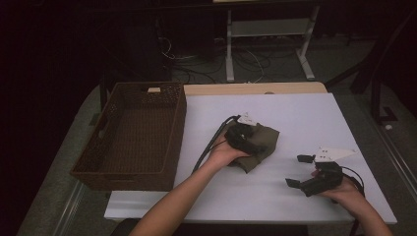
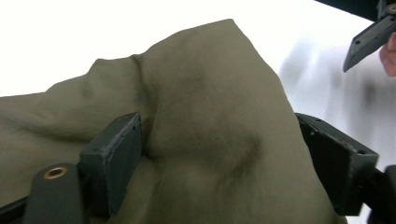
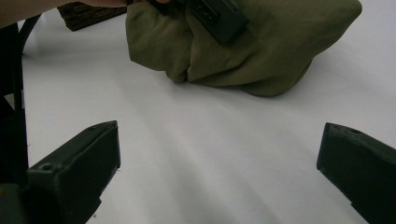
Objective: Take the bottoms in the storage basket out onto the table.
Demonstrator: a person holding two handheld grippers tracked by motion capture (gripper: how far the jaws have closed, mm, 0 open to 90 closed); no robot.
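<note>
Left claw (image 1: 255, 142): mid-frame, jaws spread around a ridge of the olive cloth (image 1: 263, 139), left pad touching, right pad apart.
Right claw (image 1: 301, 171): lower right, open, empty.
Risk: fabric may snag a pad and drag across the bench (image 1: 295, 113).

White table (image 1: 275, 196): olive cloth (image 1: 263, 140) bunched near centre, left gripper (image 1: 244, 137) resting on top of it, jaw state not discernible. Right gripper (image 1: 301, 171) well apart to the cloth's right, low over bare tabletop, jaws spread w/ nothing between. Brown wicker basket (image 1: 123, 174) at table's left edge.
</note>
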